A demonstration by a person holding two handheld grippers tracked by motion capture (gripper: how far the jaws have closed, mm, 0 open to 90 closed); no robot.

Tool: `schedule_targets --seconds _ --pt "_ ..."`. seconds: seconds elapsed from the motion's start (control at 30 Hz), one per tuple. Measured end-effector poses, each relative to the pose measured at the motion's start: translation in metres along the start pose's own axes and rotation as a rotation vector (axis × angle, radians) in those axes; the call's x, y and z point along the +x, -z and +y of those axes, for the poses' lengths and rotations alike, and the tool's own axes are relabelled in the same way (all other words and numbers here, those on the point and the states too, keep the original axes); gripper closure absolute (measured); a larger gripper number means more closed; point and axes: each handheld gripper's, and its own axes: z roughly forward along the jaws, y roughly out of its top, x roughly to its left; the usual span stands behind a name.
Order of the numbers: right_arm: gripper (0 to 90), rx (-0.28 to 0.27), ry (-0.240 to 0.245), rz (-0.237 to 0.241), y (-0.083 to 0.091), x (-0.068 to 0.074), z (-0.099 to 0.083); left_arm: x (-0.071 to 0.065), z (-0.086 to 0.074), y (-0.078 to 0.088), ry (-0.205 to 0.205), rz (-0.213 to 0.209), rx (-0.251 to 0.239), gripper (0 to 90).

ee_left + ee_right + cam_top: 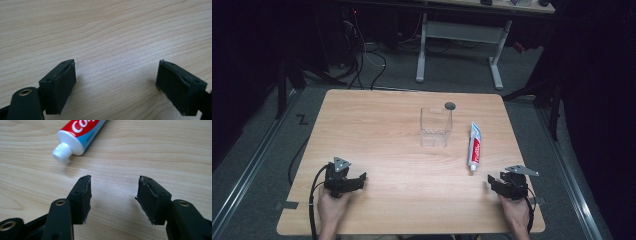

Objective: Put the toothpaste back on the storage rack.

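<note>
Wooden table [377, 130] carries a toothpaste tube [474, 146] beside a clear box [435, 127]. Right tongs [493, 182] gape empty just short of the tube's cap; left tongs [360, 180] rest wide open, holding nothing.

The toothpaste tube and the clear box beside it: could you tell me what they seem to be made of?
Toothpaste tube: likely soft glossy plastic, printed red, white and blue, with a white cap. Clear box: probably rigid transparent plastic, since the table shows through its walls.

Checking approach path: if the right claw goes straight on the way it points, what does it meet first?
Probably the white cap of the red, white and blue toothpaste tube, lying slightly left of the open right claw; dead ahead is bare wooden table. Depth unclear.
</note>
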Motion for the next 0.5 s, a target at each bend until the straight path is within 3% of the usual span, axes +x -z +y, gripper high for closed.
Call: schedule_targets --seconds 0.23,0.5 --pt "44.6 -0.017 0.035 0.034 0.002 0.013 0.008 0.000 0.000 0.000 0.001 0.000 0.000 16.8" --pt "45.6 -0.035 0.078 0.043 -0.002 0.022 0.038 0.000 0.000 0.000 0.001 -0.001 0.000 16.8"
